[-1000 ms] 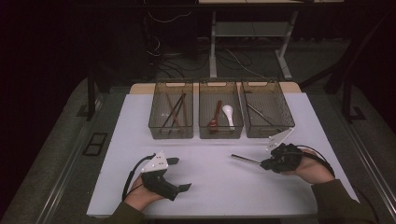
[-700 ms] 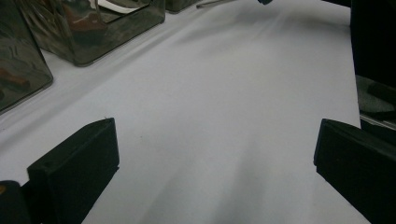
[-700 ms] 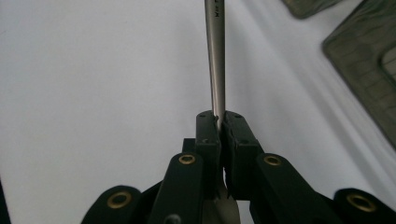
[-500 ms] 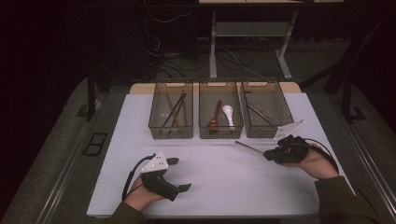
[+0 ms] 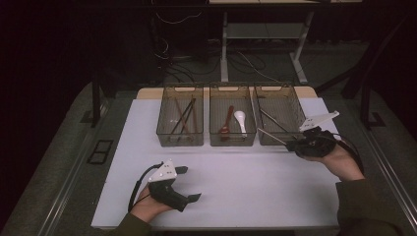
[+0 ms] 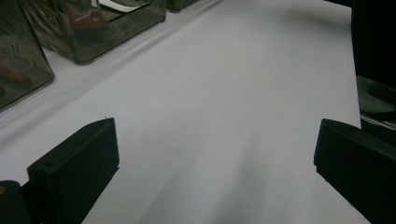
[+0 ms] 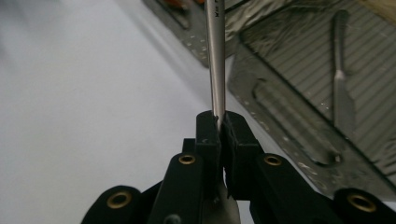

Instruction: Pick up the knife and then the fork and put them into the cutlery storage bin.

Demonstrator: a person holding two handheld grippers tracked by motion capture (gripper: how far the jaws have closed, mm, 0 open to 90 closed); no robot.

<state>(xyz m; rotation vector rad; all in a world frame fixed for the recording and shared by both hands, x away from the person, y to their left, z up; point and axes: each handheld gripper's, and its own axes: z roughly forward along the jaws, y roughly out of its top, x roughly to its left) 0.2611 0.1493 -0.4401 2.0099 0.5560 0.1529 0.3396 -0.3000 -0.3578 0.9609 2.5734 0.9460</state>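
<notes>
1. The right gripper (image 5: 294,143) is clenched on a slim metal utensil (image 5: 272,136), most likely a knife. In the right gripper view the flat shaft (image 7: 215,56) runs up and away from the pinched pads, so the hold sits near one end and most of the length hangs free.
2. The utensil hangs above the surface (image 5: 236,172), its free end just over the near wall of the right bin (image 5: 279,114). That bin already holds another metal knife (image 7: 341,84), so this looks like the sorting target.
3. Judging the step as carrying the piece into the bin: lift until the whole shaft clears the rim, then swing over the floor of the bin. A low tip would catch the wall and twist in the pads.
4. Keep the squeeze steady; the steel is smooth and thin, and a long overhang tends to pivot.
5. Line the shaft up with the bin's long side, beside the piece lying there, and lower the far tip first before letting go.
6. Keep away from the middle bin (image 5: 232,115) with its spoons (image 5: 240,121), and the left bin (image 5: 181,118) with chopsticks (image 5: 183,117).
7. The left gripper (image 5: 186,183) rests released on the surface near the person's edge, jaws wide with nothing between them; it can remain there, well apart from the bins.
</notes>
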